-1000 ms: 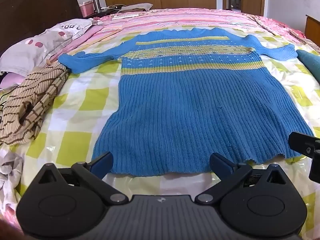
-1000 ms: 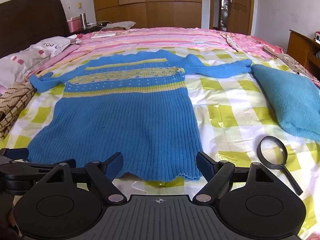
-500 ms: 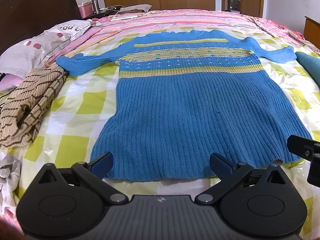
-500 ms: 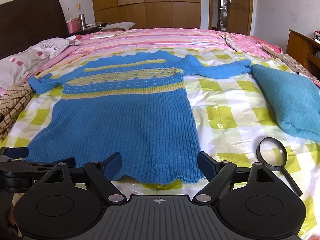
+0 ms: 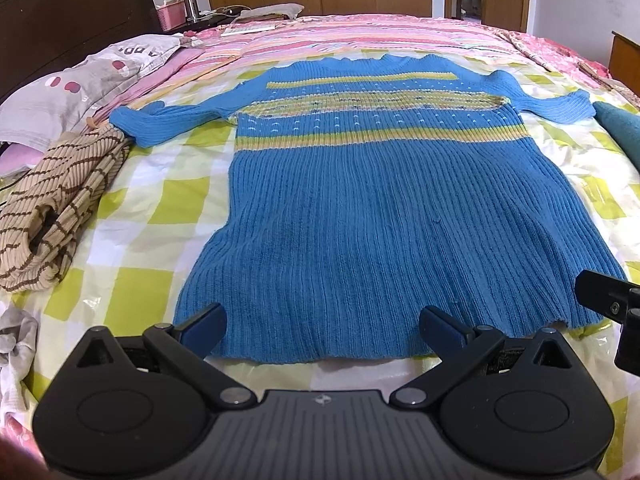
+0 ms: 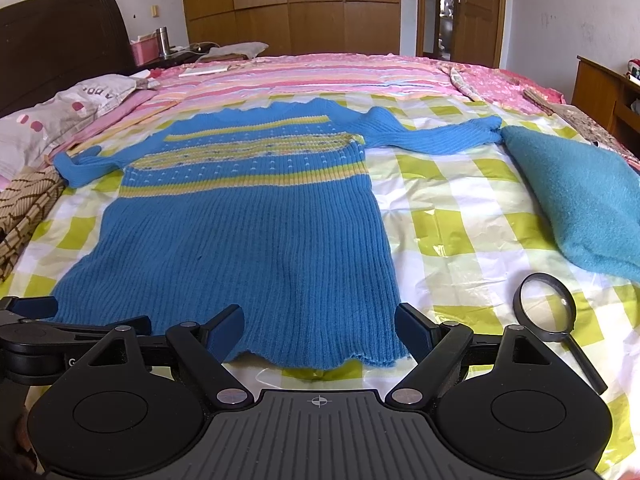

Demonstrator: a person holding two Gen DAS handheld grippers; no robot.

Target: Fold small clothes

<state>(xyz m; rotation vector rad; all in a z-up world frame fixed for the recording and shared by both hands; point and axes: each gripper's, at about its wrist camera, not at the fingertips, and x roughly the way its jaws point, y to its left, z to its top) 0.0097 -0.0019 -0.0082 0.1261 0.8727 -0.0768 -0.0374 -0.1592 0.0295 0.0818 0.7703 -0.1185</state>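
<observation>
A blue ribbed sweater [image 5: 384, 216] with yellow stripes lies flat, sleeves outspread, on the checked bedsheet [image 6: 460, 240], its near hem now slightly closer to the left gripper [image 5: 322, 322] and right gripper [image 6: 320, 326], both spread apart and empty, so folding looks unstarted.

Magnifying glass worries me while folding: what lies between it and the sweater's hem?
In the right wrist view, only bare checked bed sheet lies between the magnifying glass and the blue sweater hem; nothing else sits there.
</observation>
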